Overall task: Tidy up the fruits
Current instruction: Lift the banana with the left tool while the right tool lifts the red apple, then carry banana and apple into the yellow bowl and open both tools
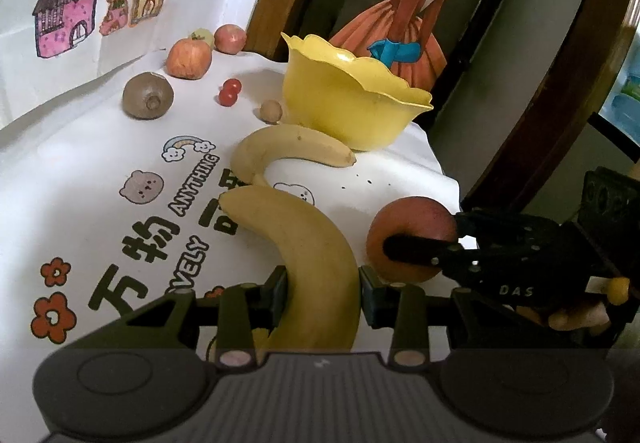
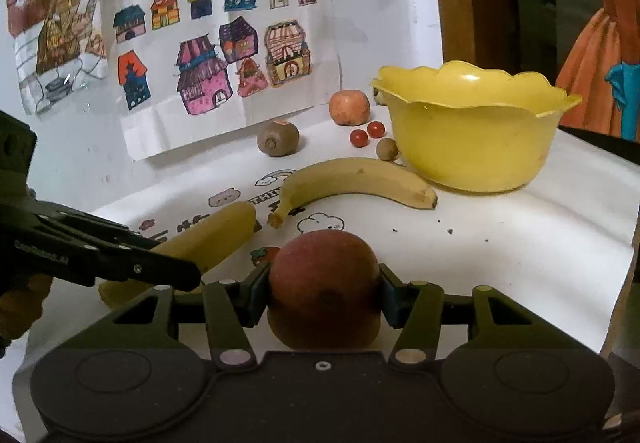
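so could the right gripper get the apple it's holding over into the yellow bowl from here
Probably yes. The right gripper is shut on the red apple, and the yellow bowl sits ahead and slightly right with its mouth open. Only the far banana lies low between them, easily cleared by lifting.

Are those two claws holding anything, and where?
Left gripper clamps a banana across its lower middle; right gripper clamps a red apple by its sides.

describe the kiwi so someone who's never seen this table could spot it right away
Start at the yellow bowl and look left, past two cherry tomatoes, toward the house drawings. The kiwi sits just before that paper: the only dull brown, fuzzy oval fruit.
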Action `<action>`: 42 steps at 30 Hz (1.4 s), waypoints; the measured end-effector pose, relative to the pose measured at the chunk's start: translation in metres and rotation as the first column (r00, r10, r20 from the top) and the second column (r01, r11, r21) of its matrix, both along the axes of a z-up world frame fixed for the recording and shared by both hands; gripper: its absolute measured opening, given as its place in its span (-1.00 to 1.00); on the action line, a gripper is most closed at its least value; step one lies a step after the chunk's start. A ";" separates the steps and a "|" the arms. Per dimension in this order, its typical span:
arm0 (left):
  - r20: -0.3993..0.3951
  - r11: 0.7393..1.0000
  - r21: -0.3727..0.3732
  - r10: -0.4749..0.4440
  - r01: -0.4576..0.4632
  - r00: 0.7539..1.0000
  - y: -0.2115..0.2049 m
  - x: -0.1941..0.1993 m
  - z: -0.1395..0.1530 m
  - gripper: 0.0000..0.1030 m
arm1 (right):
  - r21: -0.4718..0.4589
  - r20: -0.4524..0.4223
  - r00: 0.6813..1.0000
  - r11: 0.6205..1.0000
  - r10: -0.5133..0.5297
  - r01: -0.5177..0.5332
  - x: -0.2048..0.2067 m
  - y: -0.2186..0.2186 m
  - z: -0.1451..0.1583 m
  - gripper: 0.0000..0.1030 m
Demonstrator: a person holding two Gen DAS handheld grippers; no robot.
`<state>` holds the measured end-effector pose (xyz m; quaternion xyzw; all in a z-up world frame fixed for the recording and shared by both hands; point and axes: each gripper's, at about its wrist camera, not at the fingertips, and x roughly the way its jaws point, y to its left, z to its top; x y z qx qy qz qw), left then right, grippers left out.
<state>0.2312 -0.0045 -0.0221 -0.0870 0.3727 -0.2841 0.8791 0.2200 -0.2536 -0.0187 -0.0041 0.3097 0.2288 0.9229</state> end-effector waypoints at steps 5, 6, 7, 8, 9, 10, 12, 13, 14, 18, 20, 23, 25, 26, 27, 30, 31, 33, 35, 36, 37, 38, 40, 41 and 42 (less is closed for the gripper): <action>0.021 0.999 -0.030 0.015 -0.014 1.000 0.002 -0.002 0.005 -0.20 | -0.028 -0.012 1.000 0.999 0.018 -0.019 0.004 0.006 -0.001 0.13; 0.025 0.999 -0.037 0.017 -0.016 1.000 0.003 -0.002 0.006 -0.20 | -0.026 -0.011 1.000 0.999 0.018 -0.018 0.003 0.006 0.000 0.12; 0.028 0.999 -0.043 0.018 -0.017 0.999 0.003 -0.002 0.007 -0.20 | -0.022 -0.012 1.000 1.000 0.016 -0.016 0.003 0.005 0.000 0.12; 0.032 0.999 -0.049 0.021 -0.019 0.999 0.003 -0.002 0.008 -0.20 | -0.014 -0.013 1.000 1.000 0.010 -0.010 0.003 0.004 0.000 0.11; 0.036 0.998 -0.053 0.023 -0.021 0.999 0.002 -0.002 0.009 -0.20 | -0.006 -0.016 1.000 1.000 0.003 -0.003 0.002 0.003 0.000 0.10; 0.041 0.998 -0.058 0.026 -0.023 0.999 0.002 -0.001 0.010 -0.20 | -0.001 -0.018 1.000 1.000 -0.001 0.001 0.001 0.002 0.001 0.10; 0.048 0.997 -0.072 0.030 -0.027 0.998 0.002 0.001 0.012 -0.20 | 0.016 -0.020 1.000 1.000 -0.008 0.008 0.000 0.000 0.002 0.10; 0.053 0.997 -0.076 0.031 -0.027 0.998 0.001 0.002 0.014 -0.20 | 0.029 -0.019 1.000 1.000 -0.012 0.012 0.000 -0.002 0.002 0.10; 0.057 0.997 -0.078 0.032 -0.027 0.998 0.000 0.003 0.015 -0.20 | 0.042 -0.018 1.000 0.999 -0.015 0.016 0.000 -0.005 0.004 0.10; 0.082 0.995 -0.095 0.035 -0.027 0.996 -0.005 0.011 0.022 -0.20 | 0.092 -0.002 0.999 0.995 -0.037 0.037 -0.001 -0.017 0.014 0.10; 0.105 0.994 -0.105 0.036 -0.025 0.994 -0.008 0.016 0.029 -0.20 | 0.115 0.025 0.998 0.992 -0.049 0.046 -0.001 -0.024 0.025 0.10; 0.147 0.992 -0.122 0.035 -0.017 0.989 -0.016 0.028 0.043 -0.20 | 0.136 0.083 0.994 0.989 -0.070 0.059 0.005 -0.034 0.046 0.10; 0.177 0.992 -0.123 0.026 -0.004 0.984 -0.023 0.037 0.052 -0.20 | 0.136 0.125 0.988 0.988 -0.092 0.074 0.013 -0.042 0.061 0.10; 0.189 0.992 -0.124 0.020 0.004 0.982 -0.027 0.042 0.056 -0.20 | 0.130 0.146 0.984 0.988 -0.102 0.083 0.019 -0.046 0.068 0.10; 0.198 0.992 -0.128 0.016 0.009 0.980 -0.032 0.049 0.060 -0.20 | 0.124 0.162 0.981 0.988 -0.108 0.088 0.025 -0.049 0.073 0.10; 0.219 0.990 -0.135 0.004 0.027 0.976 -0.048 0.071 0.072 -0.20 | 0.106 0.191 0.973 0.988 -0.131 0.112 0.051 -0.061 0.086 0.10; 0.230 0.990 -0.137 0.003 0.030 0.973 -0.054 0.079 0.075 -0.20 | 0.101 0.194 0.971 0.988 -0.139 0.121 0.062 -0.064 0.089 0.10; 0.255 0.990 -0.133 -0.003 0.038 0.967 -0.067 0.095 0.082 -0.20 | 0.084 0.198 0.968 0.987 -0.154 0.139 0.084 -0.071 0.092 0.10; 0.263 0.990 -0.134 -0.004 0.041 0.965 -0.078 0.112 0.086 -0.20 | 0.071 0.193 0.966 0.985 -0.170 0.160 0.103 -0.080 0.092 0.10; 0.266 0.990 -0.133 -0.006 0.043 0.964 -0.084 0.121 0.087 -0.20 | 0.069 0.184 0.967 0.983 -0.178 0.168 0.113 -0.085 0.090 0.10; 0.270 0.991 -0.130 -0.007 0.043 0.963 -0.089 0.129 0.087 -0.20 | 0.068 0.173 0.968 0.982 -0.183 0.174 0.122 -0.089 0.088 0.10; 0.274 0.991 -0.125 -0.008 0.044 0.962 -0.094 0.137 0.086 -0.20 | 0.067 0.161 0.969 0.981 -0.188 0.180 0.131 -0.093 0.086 0.10; 0.277 0.993 -0.111 -0.009 0.042 0.961 -0.104 0.153 0.082 -0.20 | 0.055 0.135 0.971 0.980 -0.198 0.192 0.149 -0.100 0.080 0.10; 0.270 0.993 -0.112 -0.007 0.038 0.963 -0.106 0.160 0.079 -0.20 | 0.047 0.125 0.972 0.979 -0.201 0.196 0.154 -0.102 0.077 0.10; 0.258 0.993 -0.115 -0.003 0.034 0.966 -0.110 0.167 0.075 -0.20 | 0.036 0.111 0.973 0.979 -0.202 0.199 0.163 -0.104 0.074 0.10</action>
